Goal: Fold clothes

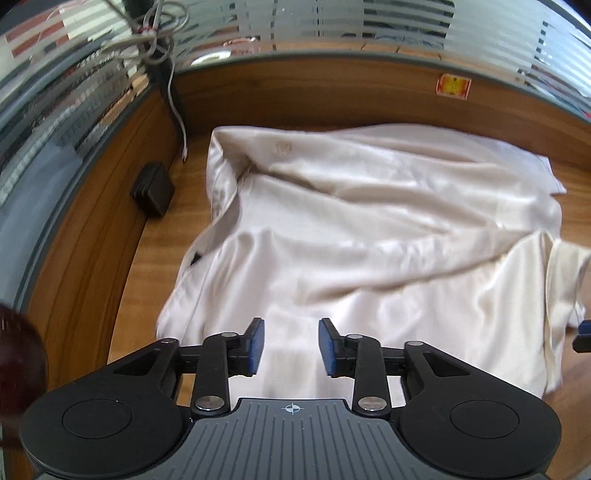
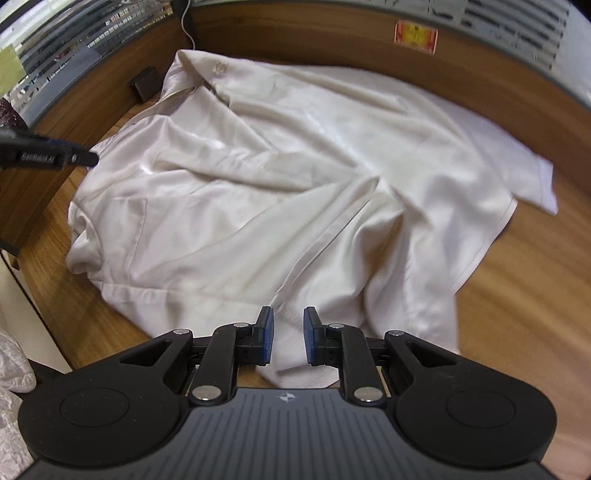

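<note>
A cream short-sleeved shirt (image 1: 351, 236) (image 2: 280, 173) lies rumpled on a wooden desk (image 1: 147, 266), collar at the far left and one sleeve (image 2: 532, 181) spread to the right. My left gripper (image 1: 291, 345) hovers open over the shirt's near edge, nothing between its blue pads. The right wrist view shows it from the side as the left gripper (image 2: 86, 159) beside the shirt's left edge. My right gripper (image 2: 289, 338) is open with a narrower gap over the near hem, cloth showing below the gap. The right gripper (image 1: 583, 334) peeks in at the left view's right edge.
A small black box (image 1: 153, 188) (image 2: 146, 83) sits in the desk's far left corner under a hanging grey cable (image 1: 177, 110). Wooden partition walls topped by striped glass (image 1: 369, 33) enclose the desk; an orange sticker (image 1: 452, 85) marks the back wall. Bare desk (image 2: 517, 295) lies right.
</note>
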A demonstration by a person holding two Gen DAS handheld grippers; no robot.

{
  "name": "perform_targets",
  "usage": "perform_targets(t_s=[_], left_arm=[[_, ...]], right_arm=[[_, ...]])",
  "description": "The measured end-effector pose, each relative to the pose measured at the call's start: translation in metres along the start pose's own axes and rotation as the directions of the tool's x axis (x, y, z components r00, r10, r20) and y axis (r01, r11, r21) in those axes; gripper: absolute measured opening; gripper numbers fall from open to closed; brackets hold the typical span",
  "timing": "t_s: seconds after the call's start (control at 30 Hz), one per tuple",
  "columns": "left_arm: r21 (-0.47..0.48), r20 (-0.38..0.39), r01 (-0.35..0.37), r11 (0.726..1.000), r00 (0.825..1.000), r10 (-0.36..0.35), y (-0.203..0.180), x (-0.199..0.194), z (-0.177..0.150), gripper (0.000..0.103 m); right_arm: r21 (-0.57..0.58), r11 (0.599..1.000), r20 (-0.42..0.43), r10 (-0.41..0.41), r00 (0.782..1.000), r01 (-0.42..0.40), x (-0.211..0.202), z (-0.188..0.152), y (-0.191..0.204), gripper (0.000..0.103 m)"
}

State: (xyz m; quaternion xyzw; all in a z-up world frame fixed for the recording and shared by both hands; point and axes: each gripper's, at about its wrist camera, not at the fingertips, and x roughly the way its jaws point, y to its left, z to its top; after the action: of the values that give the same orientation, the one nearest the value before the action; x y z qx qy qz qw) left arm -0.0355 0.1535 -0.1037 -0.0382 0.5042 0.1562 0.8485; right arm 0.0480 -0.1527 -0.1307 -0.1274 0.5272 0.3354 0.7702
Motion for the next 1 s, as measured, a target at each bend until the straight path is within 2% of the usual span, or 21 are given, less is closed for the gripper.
perform_targets(t_s=[0.2,0.37,0.47,0.5,0.6,0.83,1.0], left_arm=[[-0.005,-0.049,-0.003,1.0,0.999,0.003,0.007,-0.005,-0.035,0.047],[0.005,-0.096,-0.002,1.0,0.995,0.002,0.011,-0.007,-0.063,0.059],[0.027,-0.129,-0.001,1.0,0.992,0.004,0.01,-0.005,-0.076,0.06],[0.033,-0.139,-0.001,0.999,0.99,0.005,0.01,-0.003,-0.08,0.06],[0.038,-0.156,-0.002,0.999,0.988,0.008,0.01,-0.001,-0.087,0.06],[0.049,-0.174,0.007,0.999,0.985,0.002,0.006,0.003,-0.093,0.06],[0.041,-0.183,0.017,0.999,0.983,-0.009,0.007,0.004,-0.091,0.061]], right_arm=[[-0.004,1.0,-0.007,-0.003,1.0,0.003,0.015,-0.002,0.012,0.022],[-0.027,0.999,-0.026,-0.028,0.999,0.027,0.03,0.0,0.014,0.022],[-0.046,0.998,-0.026,-0.035,0.999,0.033,0.033,-0.001,0.014,0.001],[-0.05,0.998,-0.021,-0.037,0.999,0.036,0.031,-0.002,0.014,0.001],[-0.045,0.999,-0.002,-0.026,1.0,0.026,0.015,-0.008,0.009,0.0],[0.018,0.999,0.047,-0.046,0.998,0.045,-0.052,-0.042,-0.023,0.0],[0.074,0.989,0.055,-0.132,0.99,0.127,-0.093,-0.072,-0.047,0.0]])
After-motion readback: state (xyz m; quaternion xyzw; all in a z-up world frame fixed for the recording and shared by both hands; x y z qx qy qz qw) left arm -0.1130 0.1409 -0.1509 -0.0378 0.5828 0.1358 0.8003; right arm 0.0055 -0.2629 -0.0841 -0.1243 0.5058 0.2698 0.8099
